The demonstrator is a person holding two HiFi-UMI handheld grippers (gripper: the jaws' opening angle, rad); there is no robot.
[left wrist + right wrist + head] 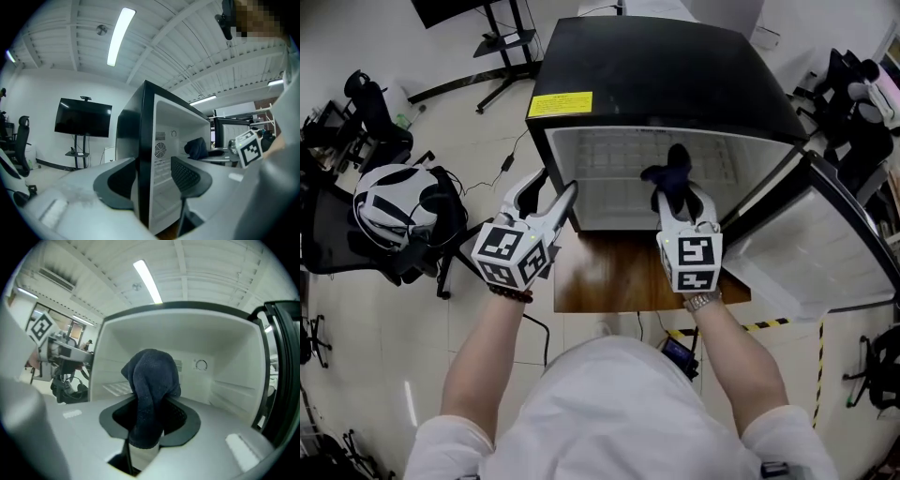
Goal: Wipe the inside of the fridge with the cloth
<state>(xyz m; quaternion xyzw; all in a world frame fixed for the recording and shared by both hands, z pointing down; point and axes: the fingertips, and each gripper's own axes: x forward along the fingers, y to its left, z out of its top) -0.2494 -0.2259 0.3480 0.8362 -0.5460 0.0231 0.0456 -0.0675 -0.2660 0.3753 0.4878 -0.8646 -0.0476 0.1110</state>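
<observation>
A small black fridge (656, 66) stands with its door (825, 244) swung open to the right, showing a white inside (225, 357). My right gripper (680, 192) is at the mouth of the fridge, shut on a dark blue cloth (673, 173). The cloth (152, 380) bunches up above the jaws and hangs down between them. My left gripper (551, 186) is open at the fridge's left front edge. That black edge (140, 140) lies between its jaws (152, 161), and the inner pad stands apart from the wall.
The fridge sits on a wooden board (619, 272). A TV on a stand (83, 117) is behind to the left. A chair with a white helmet-like headset (389, 202) stands at left, more chairs at right. Yellow-black tape (769, 325) marks the floor.
</observation>
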